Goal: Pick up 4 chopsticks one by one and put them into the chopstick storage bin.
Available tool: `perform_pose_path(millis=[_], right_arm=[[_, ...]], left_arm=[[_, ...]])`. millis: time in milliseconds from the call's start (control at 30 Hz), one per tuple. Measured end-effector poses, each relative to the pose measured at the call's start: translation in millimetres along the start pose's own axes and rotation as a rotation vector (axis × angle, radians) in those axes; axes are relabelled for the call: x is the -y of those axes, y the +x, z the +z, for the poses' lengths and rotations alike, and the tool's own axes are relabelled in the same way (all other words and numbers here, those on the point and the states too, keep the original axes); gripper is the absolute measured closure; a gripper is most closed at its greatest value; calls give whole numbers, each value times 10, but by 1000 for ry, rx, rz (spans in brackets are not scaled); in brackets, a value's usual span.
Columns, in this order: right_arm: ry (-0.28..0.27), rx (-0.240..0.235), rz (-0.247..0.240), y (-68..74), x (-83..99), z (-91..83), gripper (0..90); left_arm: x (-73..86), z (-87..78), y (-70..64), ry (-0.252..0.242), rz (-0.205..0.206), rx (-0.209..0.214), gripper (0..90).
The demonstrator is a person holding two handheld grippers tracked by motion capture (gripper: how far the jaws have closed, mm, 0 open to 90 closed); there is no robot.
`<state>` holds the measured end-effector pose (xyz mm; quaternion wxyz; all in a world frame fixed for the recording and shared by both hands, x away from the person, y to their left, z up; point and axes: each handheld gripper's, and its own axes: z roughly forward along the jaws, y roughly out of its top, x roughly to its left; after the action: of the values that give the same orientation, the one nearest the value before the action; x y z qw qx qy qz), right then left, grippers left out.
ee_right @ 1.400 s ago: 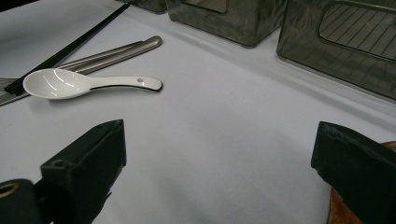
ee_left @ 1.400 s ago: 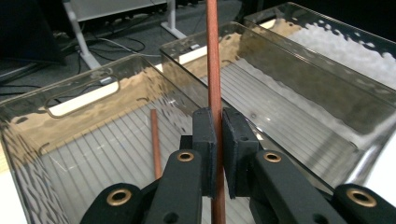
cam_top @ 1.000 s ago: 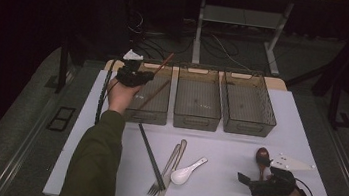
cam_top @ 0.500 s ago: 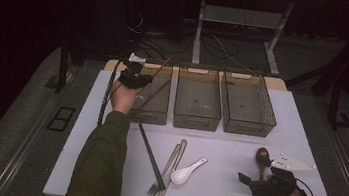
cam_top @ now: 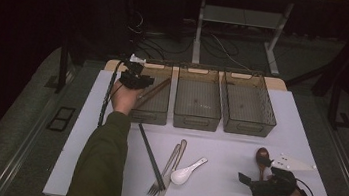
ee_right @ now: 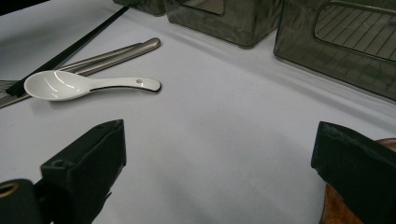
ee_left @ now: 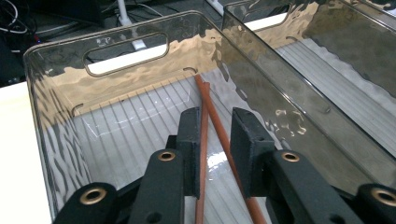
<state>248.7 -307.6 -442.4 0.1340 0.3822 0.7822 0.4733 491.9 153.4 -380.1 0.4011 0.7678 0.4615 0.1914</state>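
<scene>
My left gripper (cam_top: 143,81) hangs over the left clear bin (cam_top: 150,117), near its left wall. Two brown chopsticks (cam_top: 153,93) lie slanted inside that bin. In the left gripper view the chopsticks (ee_left: 204,116) run between the jaws of my left gripper (ee_left: 215,126), which stand a little apart, loose around them. My right gripper (cam_top: 254,171) rests low at the front right of the table, jaws wide apart, beside a wooden spoon (cam_top: 262,156). In the right gripper view my right gripper (ee_right: 219,149) has bare table between its jaws, and the wooden spoon (ee_right: 343,212) lies under the right jaw.
A middle bin (cam_top: 196,121) and a right bin (cam_top: 250,128) stand beside the left one. On the white tabletop (cam_top: 237,143) lie black chopsticks (cam_top: 151,156), a metal fork and knife (cam_top: 170,165) and a white soup spoon (cam_top: 187,170). The white soup spoon (ee_right: 79,85) lies ahead of the right gripper.
The brown chopsticks, which stuck up past the bin's far rim, have dropped and now lie inside the left bin. The right gripper has stayed put.
</scene>
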Motion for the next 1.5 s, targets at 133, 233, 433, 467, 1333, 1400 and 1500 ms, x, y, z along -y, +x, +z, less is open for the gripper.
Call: perform_pose_path(millis=[133, 233, 433, 467, 1333, 1400, 1500], right_arm=[[0, -1, 0, 2, -1, 0, 28], [0, 0, -1, 2, 0, 4, 28], [1, 1, -3, 7, 0, 8, 28], [1, 1, -3, 7, 0, 9, 28], [1, 2, -1, 19, -2, 7, 28], [1, 2, -1, 17, -1, 8, 28], [4, 1, 4, 18, -1, 10, 28]], left_arm=[[-17, -28, -17, -6, 13, 10, 680], [-35, -64, -26, -16, 10, 22, 649], [-63, -168, -76, -9, 29, 59, 546], [-68, -189, -91, -9, 34, 65, 533], [379, -946, -682, 15, 172, 219, 585], [444, -964, -714, 22, 184, 225, 627], [540, -987, -760, 27, 199, 243, 710]])
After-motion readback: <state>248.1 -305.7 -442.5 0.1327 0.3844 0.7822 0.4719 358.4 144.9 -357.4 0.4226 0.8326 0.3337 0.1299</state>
